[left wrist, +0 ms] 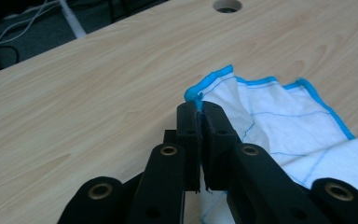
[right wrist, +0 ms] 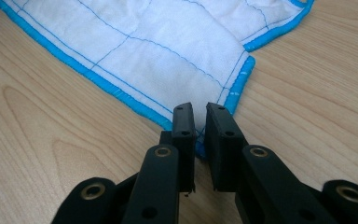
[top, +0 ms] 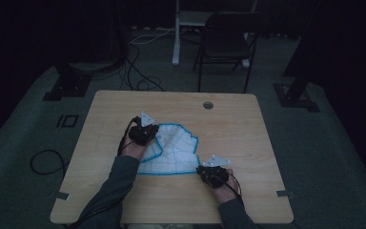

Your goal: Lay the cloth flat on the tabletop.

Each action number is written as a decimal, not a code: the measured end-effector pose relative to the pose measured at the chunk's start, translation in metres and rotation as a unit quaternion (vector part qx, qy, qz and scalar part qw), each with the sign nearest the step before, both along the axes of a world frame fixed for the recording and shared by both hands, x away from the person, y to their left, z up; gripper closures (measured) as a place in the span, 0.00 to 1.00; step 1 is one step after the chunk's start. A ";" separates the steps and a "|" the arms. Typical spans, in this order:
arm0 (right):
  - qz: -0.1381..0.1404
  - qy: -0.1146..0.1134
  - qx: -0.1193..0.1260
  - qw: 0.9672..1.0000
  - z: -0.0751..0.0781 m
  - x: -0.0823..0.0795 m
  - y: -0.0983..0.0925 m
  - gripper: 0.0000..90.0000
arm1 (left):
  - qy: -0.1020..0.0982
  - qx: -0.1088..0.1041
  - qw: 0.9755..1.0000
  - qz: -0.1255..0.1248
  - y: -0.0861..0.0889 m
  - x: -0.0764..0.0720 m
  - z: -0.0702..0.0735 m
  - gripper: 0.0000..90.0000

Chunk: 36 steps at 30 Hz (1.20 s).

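A white cloth (top: 174,152) with blue grid lines and a blue hem lies partly folded on the wooden table (top: 109,107). My left gripper (top: 144,132) is shut on the cloth's left corner and holds it lifted and folded over toward the middle. In the left gripper view the hem (left wrist: 207,81) sticks out just past the closed left gripper (left wrist: 199,108). My right gripper (top: 205,171) pins the near right corner at table level. In the right gripper view the right gripper (right wrist: 199,112) has its jaws closed on the cloth (right wrist: 168,42) at that corner.
A round cable hole (top: 208,105) sits near the table's far edge. A dark chair (top: 224,40) and loose cables (top: 140,78) are on the floor beyond the table. Another cable (top: 47,162) loops on the floor at the left.
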State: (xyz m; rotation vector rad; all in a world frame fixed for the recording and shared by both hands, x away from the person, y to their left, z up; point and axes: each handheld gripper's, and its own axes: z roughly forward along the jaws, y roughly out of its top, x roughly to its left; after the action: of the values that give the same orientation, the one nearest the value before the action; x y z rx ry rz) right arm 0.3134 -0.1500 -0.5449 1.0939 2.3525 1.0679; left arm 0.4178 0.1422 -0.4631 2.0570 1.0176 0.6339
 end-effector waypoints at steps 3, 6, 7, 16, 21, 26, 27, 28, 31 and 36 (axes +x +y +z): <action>-0.001 0.001 0.000 1.000 0.000 -0.001 0.000 0.92 | 0.000 -0.001 1.000 0.007 0.007 0.002 0.001 0.97; -0.001 0.001 0.000 1.000 0.000 -0.001 -0.001 0.92 | 0.001 -0.004 1.000 0.013 0.013 0.003 0.001 0.97; -0.002 0.002 0.000 1.000 0.000 -0.001 -0.001 0.92 | 0.002 -0.001 1.000 0.016 0.015 0.004 0.001 0.97; -0.006 0.004 -0.004 1.000 0.001 -0.004 -0.007 0.92 | 0.008 -0.001 0.999 0.037 0.035 0.010 0.000 0.97; -0.011 0.007 -0.005 1.000 0.002 -0.005 -0.010 0.92 | 0.014 -0.003 0.999 0.051 0.045 0.013 -0.004 0.97; -0.015 0.007 -0.006 1.000 0.002 -0.005 -0.013 0.92 | 0.026 -0.007 0.997 0.066 0.057 0.016 -0.013 0.97; -0.016 0.007 -0.006 1.000 0.002 -0.006 -0.013 0.92 | 0.030 -0.006 0.997 0.070 0.060 0.017 -0.015 0.97; -0.017 0.007 -0.007 1.000 0.002 -0.006 -0.014 0.92 | 0.032 -0.008 0.997 0.073 0.062 0.017 -0.017 0.97; -0.019 0.009 -0.008 1.000 0.002 -0.006 -0.015 0.92 | 0.039 -0.007 0.996 0.082 0.068 0.019 -0.022 0.97; -0.022 0.009 -0.009 1.000 0.002 -0.006 -0.018 0.92 | 0.051 -0.008 0.994 0.094 0.079 0.021 -0.030 0.97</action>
State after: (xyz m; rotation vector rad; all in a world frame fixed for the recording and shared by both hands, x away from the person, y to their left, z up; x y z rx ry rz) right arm 0.3074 -0.1679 -0.5424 1.1486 2.3368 1.0230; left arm 0.4383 0.2216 -0.4932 2.0131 1.2827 0.6176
